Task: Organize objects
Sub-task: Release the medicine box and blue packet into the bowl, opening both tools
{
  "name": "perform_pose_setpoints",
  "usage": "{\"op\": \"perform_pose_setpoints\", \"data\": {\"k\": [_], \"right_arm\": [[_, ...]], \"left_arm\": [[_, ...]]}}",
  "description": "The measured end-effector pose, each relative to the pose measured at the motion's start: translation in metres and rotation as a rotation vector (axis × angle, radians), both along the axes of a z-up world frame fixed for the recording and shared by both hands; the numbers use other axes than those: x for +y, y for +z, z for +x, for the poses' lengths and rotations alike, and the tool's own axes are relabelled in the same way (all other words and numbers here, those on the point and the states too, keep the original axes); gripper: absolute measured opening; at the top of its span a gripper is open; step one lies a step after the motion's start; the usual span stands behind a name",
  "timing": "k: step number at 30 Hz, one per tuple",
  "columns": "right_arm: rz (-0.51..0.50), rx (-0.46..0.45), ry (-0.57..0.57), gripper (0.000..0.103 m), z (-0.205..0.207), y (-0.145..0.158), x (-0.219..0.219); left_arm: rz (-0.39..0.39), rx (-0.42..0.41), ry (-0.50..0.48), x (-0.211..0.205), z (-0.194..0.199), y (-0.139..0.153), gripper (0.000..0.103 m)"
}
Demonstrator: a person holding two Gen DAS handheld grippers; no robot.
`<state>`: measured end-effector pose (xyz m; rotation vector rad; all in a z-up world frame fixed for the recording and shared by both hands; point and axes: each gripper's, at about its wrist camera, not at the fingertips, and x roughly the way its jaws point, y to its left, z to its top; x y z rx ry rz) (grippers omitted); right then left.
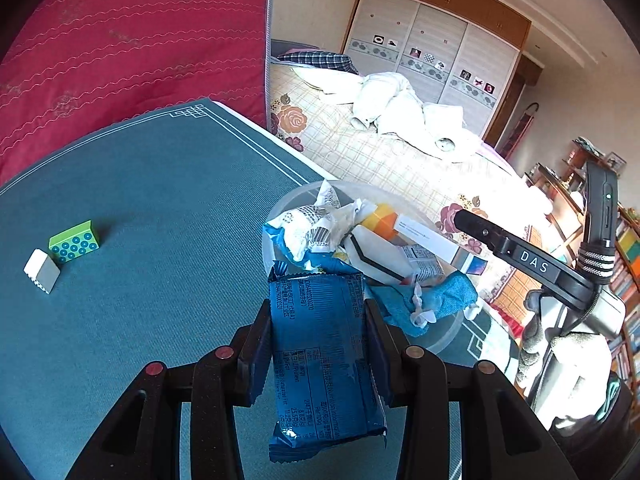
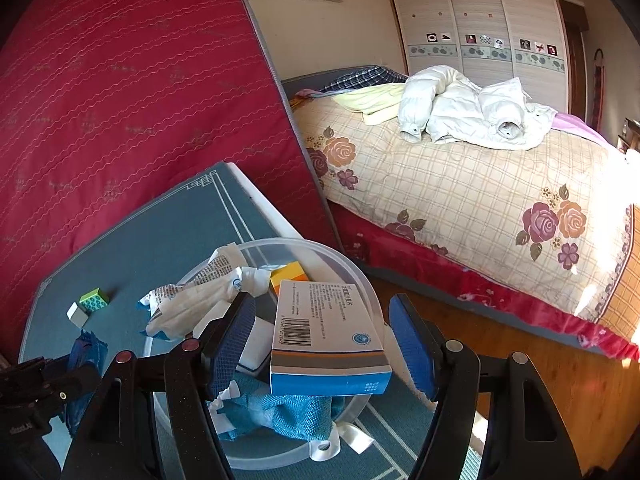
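Note:
My left gripper (image 1: 318, 312) is shut on a blue snack packet (image 1: 320, 368), held just short of a clear plastic bowl (image 1: 442, 338) at the table's right corner. The bowl holds crumpled white wrappers (image 1: 308, 224), an orange block (image 1: 380, 220), a medicine box (image 1: 424, 236) and a blue cloth (image 1: 452, 292). In the right wrist view my right gripper (image 2: 322, 304) hangs open over the bowl (image 2: 344, 256). The medicine box (image 2: 328, 328) lies between its blue pads (image 2: 412, 344) with a gap on each side. A green block (image 1: 75, 242) and a white block (image 1: 42, 270) sit on the green mat (image 1: 160, 200) to the left.
A red mattress (image 2: 120, 100) leans upright behind the table. A bed (image 2: 460, 200) with a floral cover and a white jacket stands to the right across a strip of wooden floor (image 2: 540, 380). The bowl stands close to the table's edge. A wardrobe (image 2: 480, 20) fills the far wall.

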<state>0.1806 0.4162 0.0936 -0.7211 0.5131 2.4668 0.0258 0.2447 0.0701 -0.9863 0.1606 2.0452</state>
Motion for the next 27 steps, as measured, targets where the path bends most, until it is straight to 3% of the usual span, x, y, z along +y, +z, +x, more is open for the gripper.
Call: {"op": "perform_pose_setpoints", "data": {"k": [13,27], "right_arm": [[-0.032,0.017,0.034,0.071,0.0,-0.012,0.012],[-0.019,0.032,0.045,0.071,-0.002,-0.015,0.014]], "left_arm": [[-0.036,-0.017,-0.042,0.042,0.008,-0.013,0.045],[-0.007,-0.036,-0.04,0.056,0.001,-0.019,0.045]]}}
